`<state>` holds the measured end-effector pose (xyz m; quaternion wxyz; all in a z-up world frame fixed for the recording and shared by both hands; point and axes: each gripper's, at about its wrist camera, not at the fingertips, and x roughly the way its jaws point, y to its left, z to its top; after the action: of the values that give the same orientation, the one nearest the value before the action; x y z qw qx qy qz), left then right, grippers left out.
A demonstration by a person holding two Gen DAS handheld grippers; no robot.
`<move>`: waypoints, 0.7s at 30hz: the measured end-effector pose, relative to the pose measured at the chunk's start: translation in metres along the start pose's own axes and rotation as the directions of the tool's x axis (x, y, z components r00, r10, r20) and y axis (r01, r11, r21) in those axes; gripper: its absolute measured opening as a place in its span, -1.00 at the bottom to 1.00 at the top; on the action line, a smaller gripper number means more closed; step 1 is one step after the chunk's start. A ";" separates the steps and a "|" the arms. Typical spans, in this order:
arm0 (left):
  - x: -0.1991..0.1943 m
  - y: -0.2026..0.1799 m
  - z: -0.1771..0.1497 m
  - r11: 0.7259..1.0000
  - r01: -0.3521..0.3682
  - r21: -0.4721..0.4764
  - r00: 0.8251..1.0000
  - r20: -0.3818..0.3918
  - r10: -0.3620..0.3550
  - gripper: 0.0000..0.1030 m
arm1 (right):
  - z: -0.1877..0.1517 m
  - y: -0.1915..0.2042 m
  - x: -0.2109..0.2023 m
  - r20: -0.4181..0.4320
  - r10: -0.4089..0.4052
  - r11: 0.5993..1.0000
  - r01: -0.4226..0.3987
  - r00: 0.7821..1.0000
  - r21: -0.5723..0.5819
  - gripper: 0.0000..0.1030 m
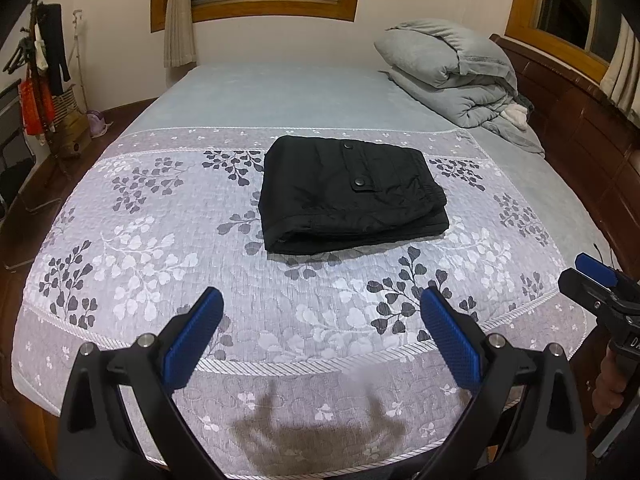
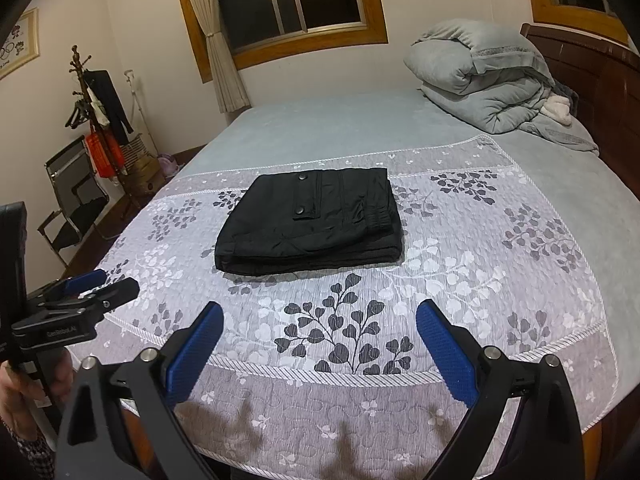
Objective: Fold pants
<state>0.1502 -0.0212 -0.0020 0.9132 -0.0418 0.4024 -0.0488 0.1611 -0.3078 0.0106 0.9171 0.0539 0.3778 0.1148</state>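
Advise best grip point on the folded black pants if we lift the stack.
Probably the near edge of the black pants, where the rounded fold bundles the layers. Come in low from the bed's near side, one finger sliding under the stack. The right edge shows loose stacked layers that would likely splay. Both grippers are open and clear.

Pants (image 2: pixel 310 222): black, folded flat on the bedspread (image 2: pixel 460 280)
Right gripper (image 2: pixel 320 320): jaws wide apart, empty
Left gripper (image 2: pixel 86 284): low at left, hand-held
Duvet (image 2: pixel 480 80): rolled by the headboard (image 2: pixel 592 68)
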 end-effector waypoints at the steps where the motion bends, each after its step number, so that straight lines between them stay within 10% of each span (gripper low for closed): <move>1: 0.000 0.000 0.000 1.000 0.000 -0.001 1.000 0.000 0.000 0.91 | 0.000 0.000 0.000 0.001 -0.001 1.000 0.001 1.000 0.000 0.90; 21: 0.002 -0.002 0.003 1.000 0.003 0.005 1.000 -0.002 -0.003 0.91 | 0.002 0.000 0.002 0.000 0.003 1.000 -0.003 1.000 -0.003 0.90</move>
<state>0.1533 -0.0232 -0.0011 0.9129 -0.0400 0.4030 -0.0511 0.1636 -0.3072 0.0106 0.9171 0.0531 0.3775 0.1168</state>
